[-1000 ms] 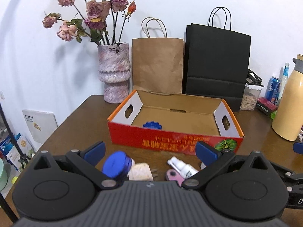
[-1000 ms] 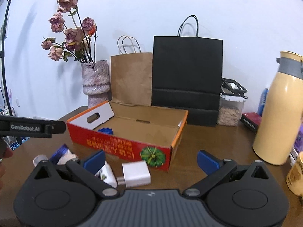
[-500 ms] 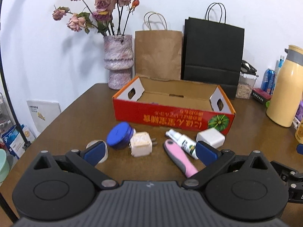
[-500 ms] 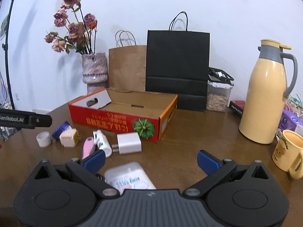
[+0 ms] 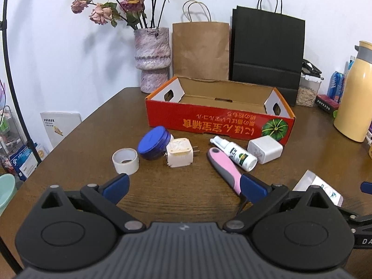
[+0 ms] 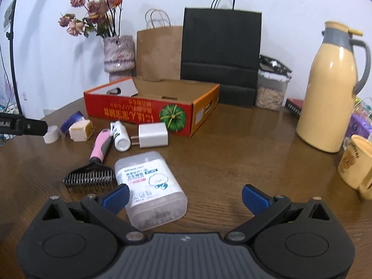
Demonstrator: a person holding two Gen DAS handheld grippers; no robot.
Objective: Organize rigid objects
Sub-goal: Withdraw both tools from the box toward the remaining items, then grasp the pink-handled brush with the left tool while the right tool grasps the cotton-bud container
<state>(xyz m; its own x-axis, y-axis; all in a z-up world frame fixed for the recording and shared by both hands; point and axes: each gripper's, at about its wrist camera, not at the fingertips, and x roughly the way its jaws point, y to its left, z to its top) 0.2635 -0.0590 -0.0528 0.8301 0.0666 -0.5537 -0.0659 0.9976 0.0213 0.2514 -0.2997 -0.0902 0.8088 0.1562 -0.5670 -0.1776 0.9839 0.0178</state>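
Note:
A red cardboard box (image 5: 218, 122) stands open on the brown table (image 5: 93, 139); it also shows in the right wrist view (image 6: 144, 112). In front of it lie a tape roll (image 5: 125, 161), a blue jar (image 5: 152, 142), a cream plug (image 5: 180, 155), a pink-handled pet comb (image 5: 226, 169), a small white bottle (image 5: 234, 153) and a white charger (image 5: 265, 149). A clear cotton-swab box (image 6: 148, 186) lies nearest the right gripper. My left gripper (image 5: 183, 187) is open and empty, short of the objects. My right gripper (image 6: 184, 196) is open and empty, with its left finger beside the swab box.
A vase of dried roses (image 5: 153, 58), a brown paper bag (image 5: 201, 48) and a black bag (image 5: 267, 51) stand behind the box. A yellow thermos (image 6: 332, 88), a clear food container (image 6: 272, 90) and a yellow mug (image 6: 355, 162) stand at the right.
Both grippers have pulled back from the box and risen, so more of the table and the loose objects shows. Both stay open. The objects have not moved.

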